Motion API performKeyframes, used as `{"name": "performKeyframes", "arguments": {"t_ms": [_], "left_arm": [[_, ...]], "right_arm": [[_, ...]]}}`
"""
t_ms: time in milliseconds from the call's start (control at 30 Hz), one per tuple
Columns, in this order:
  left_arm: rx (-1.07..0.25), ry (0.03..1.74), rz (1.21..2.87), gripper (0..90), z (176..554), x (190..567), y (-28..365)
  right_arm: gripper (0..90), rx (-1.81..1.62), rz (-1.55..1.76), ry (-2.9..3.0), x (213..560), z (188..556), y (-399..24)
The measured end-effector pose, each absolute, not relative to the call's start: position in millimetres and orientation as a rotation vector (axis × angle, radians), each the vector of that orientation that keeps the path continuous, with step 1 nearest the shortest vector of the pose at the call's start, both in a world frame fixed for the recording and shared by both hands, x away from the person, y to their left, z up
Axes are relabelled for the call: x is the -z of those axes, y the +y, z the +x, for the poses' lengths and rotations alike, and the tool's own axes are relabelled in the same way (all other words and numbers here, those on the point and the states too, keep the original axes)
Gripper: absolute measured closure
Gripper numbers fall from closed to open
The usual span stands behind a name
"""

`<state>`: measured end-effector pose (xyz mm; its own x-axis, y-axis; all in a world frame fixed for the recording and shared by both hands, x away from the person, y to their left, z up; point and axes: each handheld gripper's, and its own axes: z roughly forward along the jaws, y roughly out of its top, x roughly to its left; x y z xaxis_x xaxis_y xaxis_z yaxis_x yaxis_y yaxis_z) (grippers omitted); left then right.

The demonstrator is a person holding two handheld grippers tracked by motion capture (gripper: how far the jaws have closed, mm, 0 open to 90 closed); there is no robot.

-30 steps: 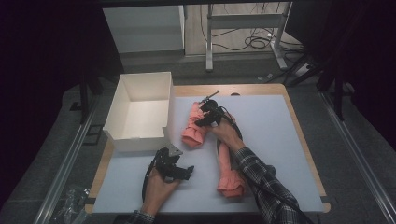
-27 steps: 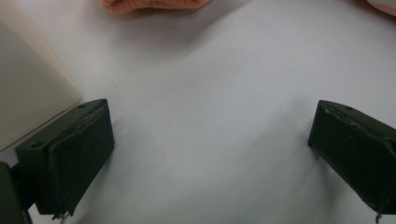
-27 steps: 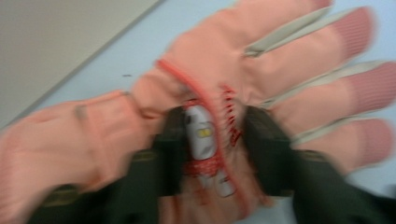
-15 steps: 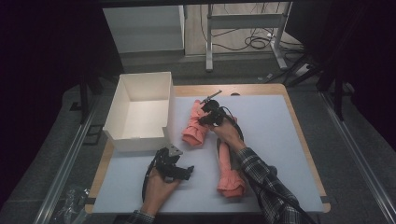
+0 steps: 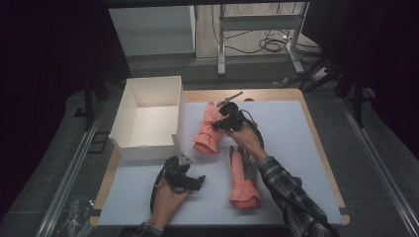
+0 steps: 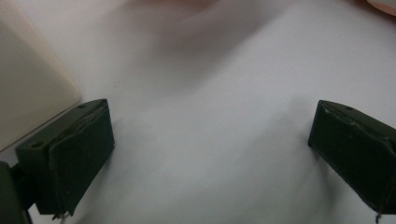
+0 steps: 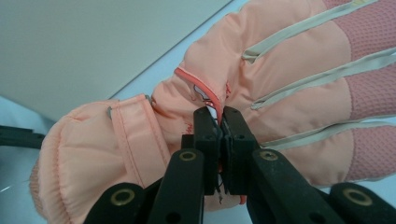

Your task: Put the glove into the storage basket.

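Our right gripper (image 7: 219, 122) pinches the soft, light pink ski glove (image 7: 261, 88) by a fabric fold beside the white box (image 5: 148, 116); it'll sag.

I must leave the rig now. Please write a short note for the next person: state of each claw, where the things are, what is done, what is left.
Right claw: shut on the pink glove beside the white box, pinching its fabric.
Left claw: open, empty, over the white mat in front of the box.
Second glove: flat on the mat, under the right forearm.
Done: first glove gripped.
Left: probably put both gloves into the box; nothing is inside yet.
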<state>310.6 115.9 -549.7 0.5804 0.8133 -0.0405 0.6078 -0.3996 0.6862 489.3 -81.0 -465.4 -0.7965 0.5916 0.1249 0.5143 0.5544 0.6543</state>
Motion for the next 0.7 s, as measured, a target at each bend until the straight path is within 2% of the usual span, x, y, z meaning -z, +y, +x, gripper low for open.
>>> {"name": "performKeyframes", "arguments": {"t_ms": [700], "left_arm": [[-0.398,1.124,2.144,0.5,310.6,549.7,116.0]], "right_arm": [[85.2,-1.212,0.903,2.677,430.5,465.5,-109.2]]}}
